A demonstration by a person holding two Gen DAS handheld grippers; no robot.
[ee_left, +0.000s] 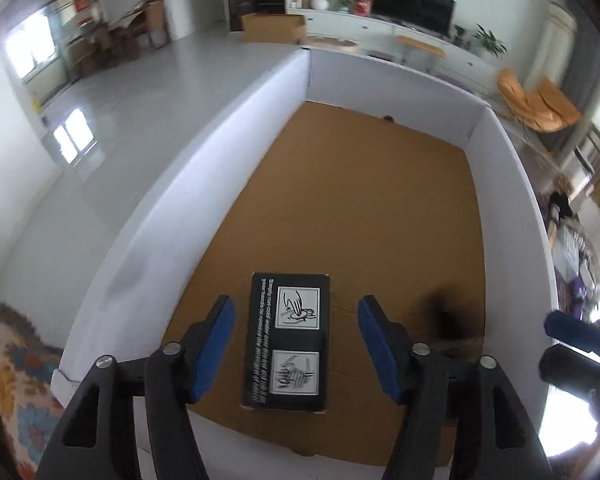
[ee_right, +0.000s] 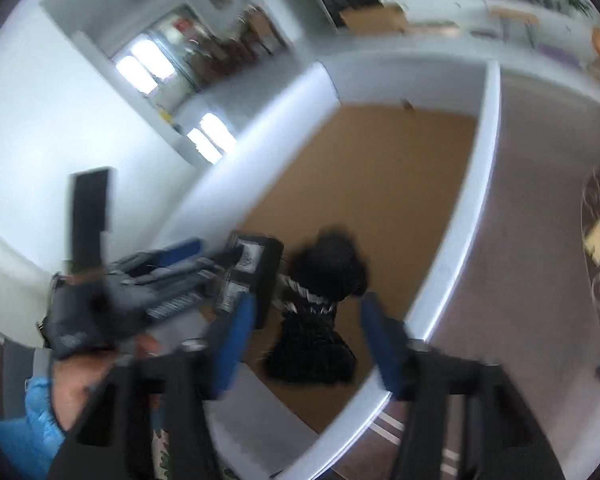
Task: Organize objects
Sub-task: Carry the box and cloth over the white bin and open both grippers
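Blue-padded fingers (ee_left: 220, 344) of my left gripper (ee_left: 294, 350) hang spread astride the black box (ee_left: 287, 342) lying on the tray's (ee_left: 204, 184) cardboard floor. My right gripper (ee_right: 306, 332), equally spread, hovers above the black fuzzy bundle (ee_right: 320, 304); next, I judge, descend and pinch.

Right gripper (ee_right: 306, 334) above the white-walled box (ee_right: 466, 216), jaws spread wide

Blurred view; a black fuzzy item with a white band (ee_right: 316, 312) lies on the box's brown cardboard floor (ee_right: 380, 168), near its front edge and between the blue pads (ee_right: 232, 340) in the picture; just left of it, touching or nearly so, lies a black printed carton (ee_right: 252, 272); the left gripper (ee_right: 196, 258), held by a gloved hand (ee_right: 88, 320), hangs over the box's left wall beside the carton; its jaw state is unclear.
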